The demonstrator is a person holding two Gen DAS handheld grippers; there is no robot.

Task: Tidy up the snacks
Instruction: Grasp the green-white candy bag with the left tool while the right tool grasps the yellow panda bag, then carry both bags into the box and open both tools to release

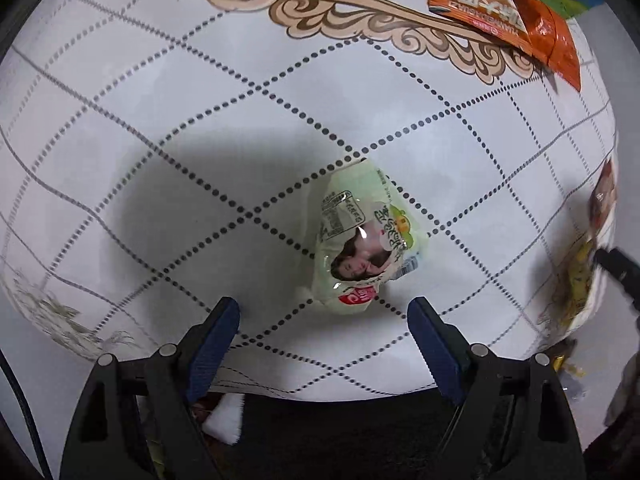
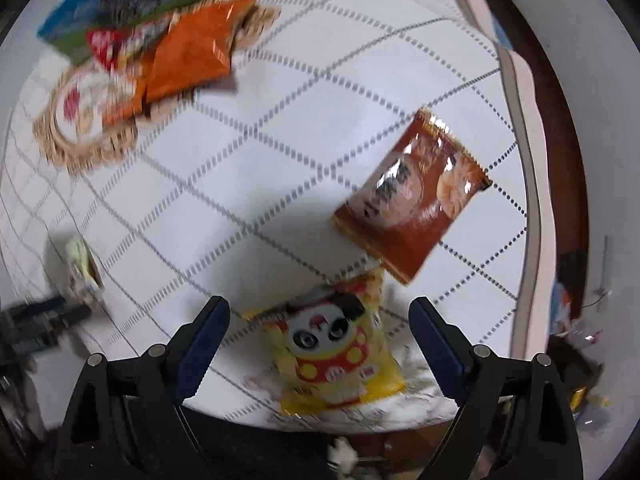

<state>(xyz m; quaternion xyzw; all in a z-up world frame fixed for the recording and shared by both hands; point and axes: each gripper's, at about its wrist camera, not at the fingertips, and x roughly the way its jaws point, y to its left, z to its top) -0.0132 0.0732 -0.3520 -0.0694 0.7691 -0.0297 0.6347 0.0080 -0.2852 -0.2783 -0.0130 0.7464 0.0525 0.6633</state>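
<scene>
Little could be read with any certainty. The orange snack packet [image 1: 500, 12] carried large white Korean lettering seen upside down, with a line of small Latin capitals under it, too distorted to spell out. The pale green packet [image 1: 366, 240] bore green Korean script beside a woman's portrait, a block of fine print above it, and a red badge at its lower end showing a white "C". The brown packet [image 2: 412, 200] and the yellow panda packet [image 2: 336, 348] showed characters blurred past reading.

Bright overhead light; soft shadows on worktop [image 1: 120, 128]. Glare on brown packet [image 2: 412, 196]. Right view motion-blurred. Fisheye bends edges.
</scene>
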